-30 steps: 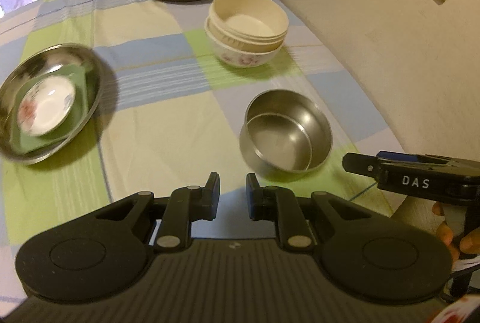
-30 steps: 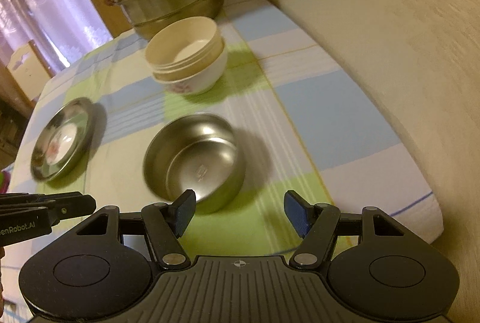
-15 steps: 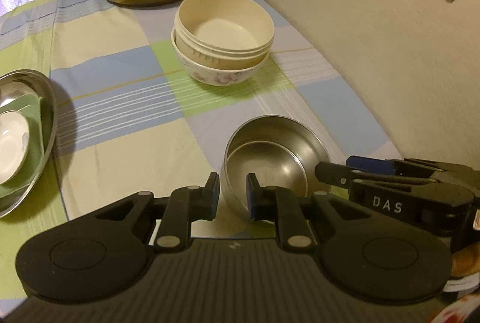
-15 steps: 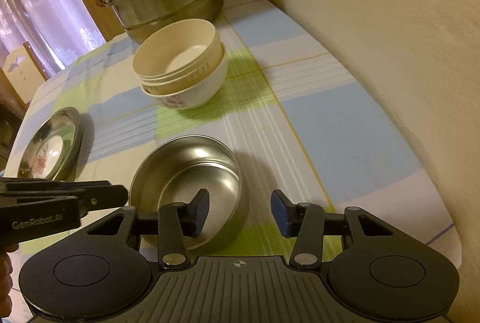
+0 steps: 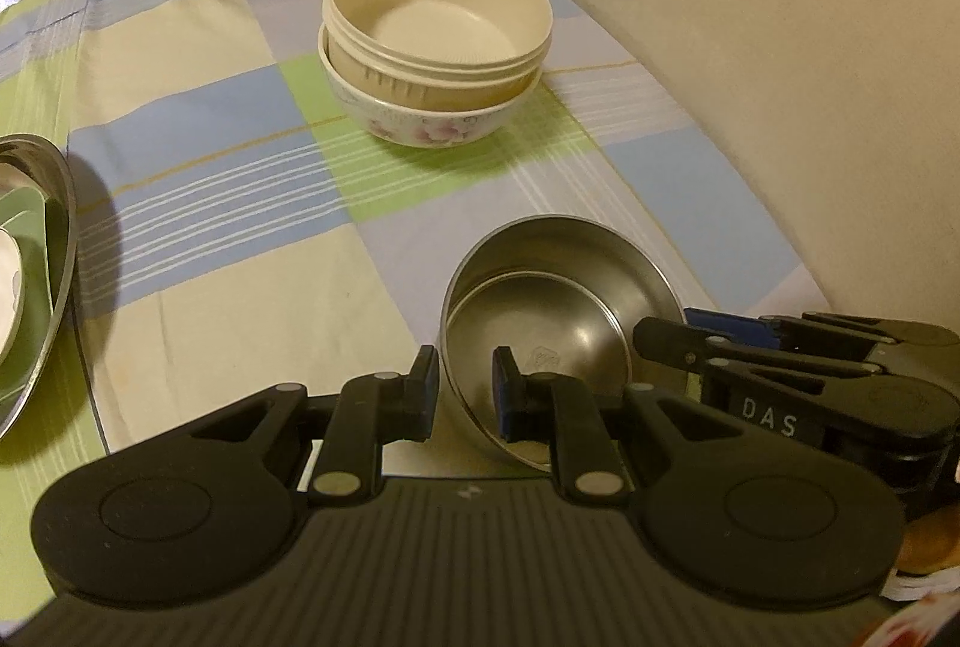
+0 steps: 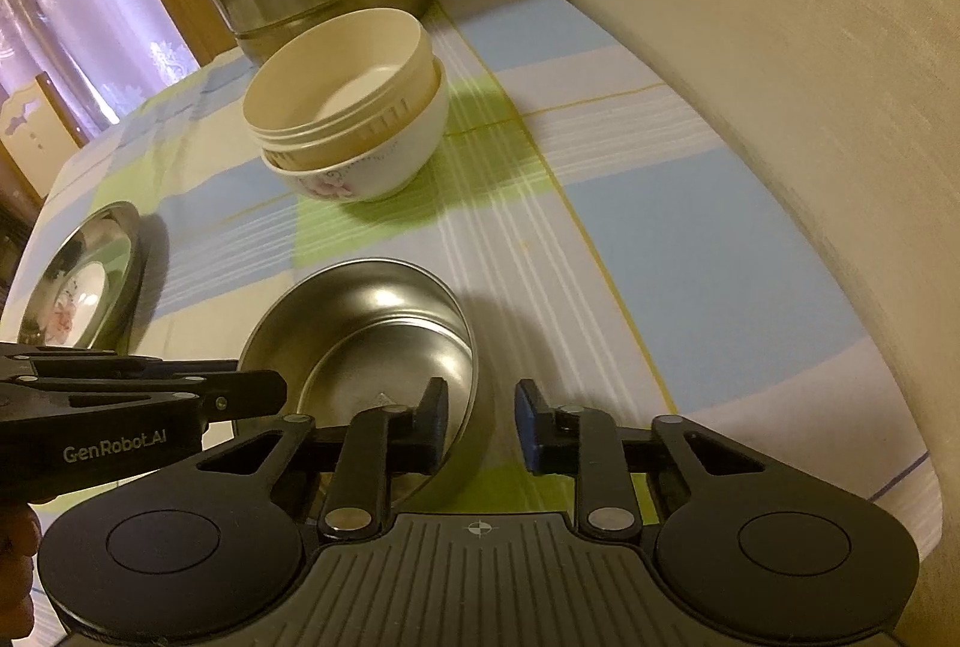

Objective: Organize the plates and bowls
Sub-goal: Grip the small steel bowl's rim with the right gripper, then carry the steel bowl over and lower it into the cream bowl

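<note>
The steel bowl (image 5: 558, 311) sits on the tablecloth (image 5: 240, 203), nearer than the stacked bowls (image 5: 435, 41). The left gripper (image 5: 463, 392) straddles its near-left rim, fingers parted, not clamped. The right gripper (image 6: 480, 422), also parted, straddles its near-right rim.

Both wrist views look forward and down, close over the steel bowl (image 5: 558, 311) (image 6: 372, 335), sharing it lower centre, stacked bowls (image 5: 435, 41) (image 6: 348, 107) above.
</note>
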The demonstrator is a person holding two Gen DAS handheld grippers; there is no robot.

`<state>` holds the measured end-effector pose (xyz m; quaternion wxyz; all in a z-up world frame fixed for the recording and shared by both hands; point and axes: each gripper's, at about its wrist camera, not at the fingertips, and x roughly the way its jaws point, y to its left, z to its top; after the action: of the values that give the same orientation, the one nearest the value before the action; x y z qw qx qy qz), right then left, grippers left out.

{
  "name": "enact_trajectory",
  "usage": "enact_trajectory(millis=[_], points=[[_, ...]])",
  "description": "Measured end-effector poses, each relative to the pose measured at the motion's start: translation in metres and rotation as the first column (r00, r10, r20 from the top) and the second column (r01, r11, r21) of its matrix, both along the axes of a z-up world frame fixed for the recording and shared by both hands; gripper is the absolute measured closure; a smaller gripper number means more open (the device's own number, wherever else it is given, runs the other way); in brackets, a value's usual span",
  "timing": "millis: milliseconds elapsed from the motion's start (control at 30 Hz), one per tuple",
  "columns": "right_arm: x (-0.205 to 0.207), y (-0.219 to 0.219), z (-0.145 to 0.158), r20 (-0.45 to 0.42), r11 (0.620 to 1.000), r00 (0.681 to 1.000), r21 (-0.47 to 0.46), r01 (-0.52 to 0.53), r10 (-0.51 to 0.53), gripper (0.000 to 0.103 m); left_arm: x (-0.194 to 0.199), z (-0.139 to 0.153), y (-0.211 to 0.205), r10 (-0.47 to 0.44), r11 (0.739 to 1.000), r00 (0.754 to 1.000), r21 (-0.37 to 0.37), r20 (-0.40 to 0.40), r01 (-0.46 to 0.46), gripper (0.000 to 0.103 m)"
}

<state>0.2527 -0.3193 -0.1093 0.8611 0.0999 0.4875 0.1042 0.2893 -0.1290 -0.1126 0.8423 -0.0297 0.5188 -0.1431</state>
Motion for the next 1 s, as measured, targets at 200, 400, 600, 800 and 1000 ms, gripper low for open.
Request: enact_trajectory(millis=[200,400,600,800,1000], points=[[-0.001,0.002,-0.001,0.012,1.000,1.000,-0.007,-0.016,0.016,0.089,0.000,-0.006,-0.004,-0.007,1.000,1.000,0.012,-0.005,0.007,0.088],[-0.004,0.006,0.000,0.025,0.999,0.999,-0.022,-0.037,0.038,0.094,-0.004,-0.007,-0.004,-0.008,0.999,1.000,0.036,0.006,0.008,0.095],[-0.007,0.007,0.006,0.024,0.998,0.998,-0.017,-0.054,0.054,0.095,-0.009,-0.002,-0.003,-0.011,0.999,1.000,0.045,0.023,0.010,0.095],[-0.008,0.010,0.018,0.031,0.997,0.997,-0.011,-0.070,0.070,0.095,-0.016,0.011,0.003,0.002,0.999,0.999,0.036,0.040,-0.004,0.095],[-0.009,0.014,0.040,0.060,0.996,0.994,-0.017,-0.092,0.093,0.095,-0.020,0.029,0.009,0.017,0.999,0.998,0.028,0.068,-0.019,0.095]])
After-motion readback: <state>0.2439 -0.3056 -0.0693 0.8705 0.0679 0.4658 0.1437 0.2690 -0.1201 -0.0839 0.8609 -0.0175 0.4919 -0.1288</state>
